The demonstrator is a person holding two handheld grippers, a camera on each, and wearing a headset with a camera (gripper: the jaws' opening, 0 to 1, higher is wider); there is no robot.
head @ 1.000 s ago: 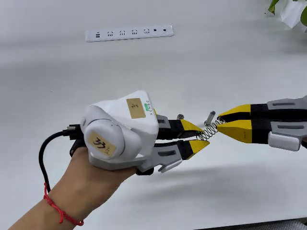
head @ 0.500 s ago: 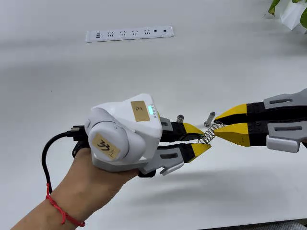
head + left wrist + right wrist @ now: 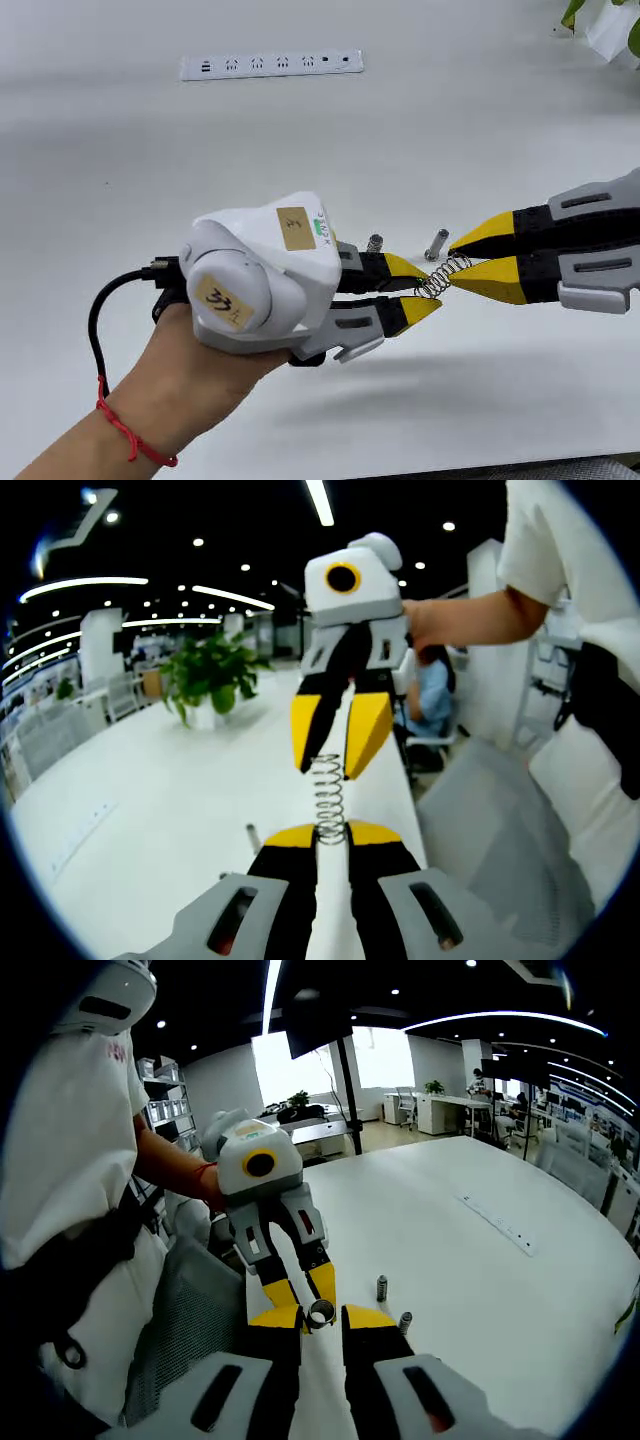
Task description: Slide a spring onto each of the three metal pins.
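Left claw and right claw each pinched one end of spring, above counter. Risk noted: my uneven squeeze could pop it loose.

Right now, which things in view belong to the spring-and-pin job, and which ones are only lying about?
For the job: spring, gripped between the left gripper and the right gripper; first metal pin; second metal pin.
Lying about: power strip; plant.
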